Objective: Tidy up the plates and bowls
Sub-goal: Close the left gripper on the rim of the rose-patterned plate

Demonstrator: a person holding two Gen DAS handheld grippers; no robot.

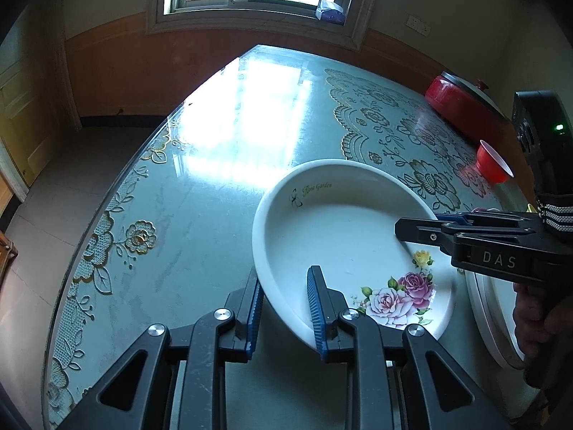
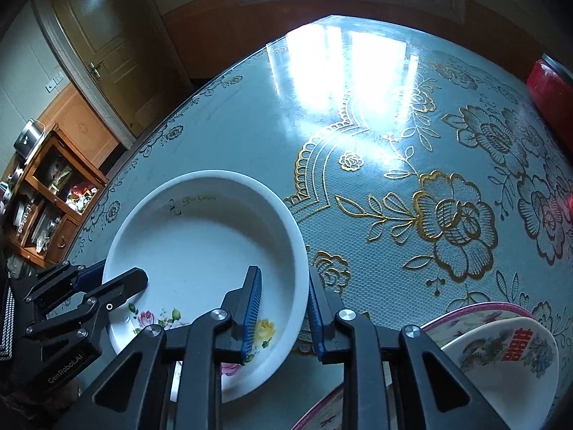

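Observation:
A white deep plate (image 1: 343,229) (image 2: 200,236), printed with roses and the words "Rose Garden", is gripped from two sides. My left gripper (image 1: 284,276) is shut on its near rim, one blue pad inside and one outside. My right gripper (image 2: 283,272) is shut on the opposite rim in the same way. In the left wrist view the plate looks tilted, and the right gripper (image 1: 415,224) reaches in from the right. The left gripper (image 2: 114,276) shows at the plate's left edge in the right wrist view.
The round table (image 1: 215,165) (image 2: 394,136) has a glossy floral cover. A white bowl with a red character (image 2: 501,354) rests in a pink-rimmed plate (image 2: 476,310) at the near right. Another white plate (image 1: 490,308) lies under my right hand. A red pot (image 1: 462,104) and a red cup (image 1: 494,163) stand at the far right.

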